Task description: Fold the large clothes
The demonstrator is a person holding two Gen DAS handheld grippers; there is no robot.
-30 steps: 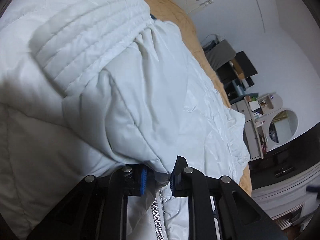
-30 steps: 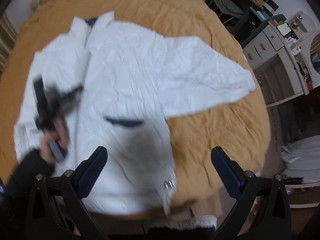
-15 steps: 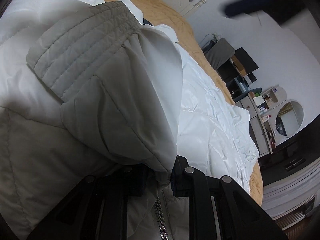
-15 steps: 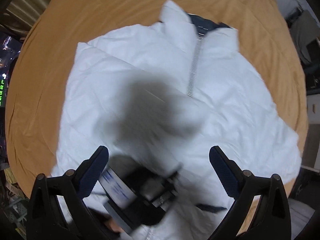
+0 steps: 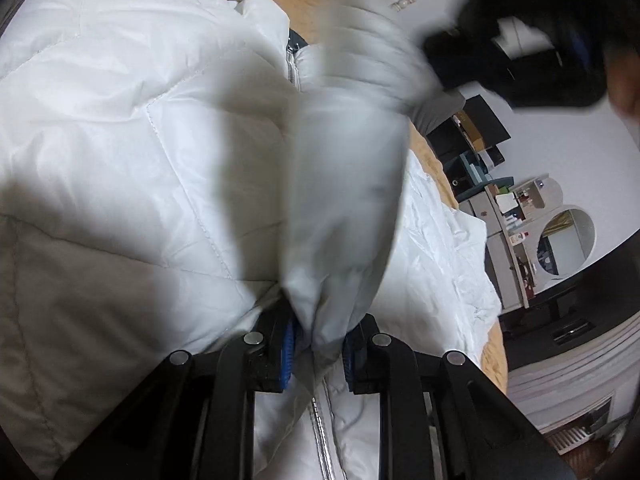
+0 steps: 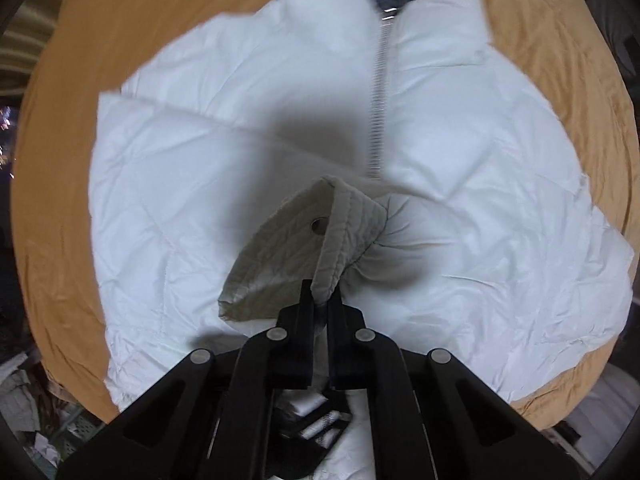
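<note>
A white puffer jacket (image 6: pixel 460 168) lies front up on an orange bedspread (image 6: pixel 64 120), its zipper (image 6: pixel 378 96) running toward the dark-lined collar at the top. My right gripper (image 6: pixel 320 300) is shut on the ribbed sleeve cuff (image 6: pixel 316 236) and holds it lifted over the jacket's middle. In the left wrist view the jacket (image 5: pixel 120 128) fills the frame, and my left gripper (image 5: pixel 318 340) is shut on the same sleeve (image 5: pixel 344 200) lower down. The right gripper (image 5: pixel 516 40) shows blurred at the top right, at the cuff.
The bed's orange cover (image 5: pixel 428 152) runs along the jacket's far side. Beyond it stand a dark desk with clutter (image 5: pixel 472 140) and a white dresser with a round mirror (image 5: pixel 564 240). Clutter lies on the floor at the bed's left (image 6: pixel 24 400).
My right gripper has come in from above, closed on the sleeve cuff and lifted it. The sleeve now stands up between both grippers. The left gripper still grips the sleeve.
</note>
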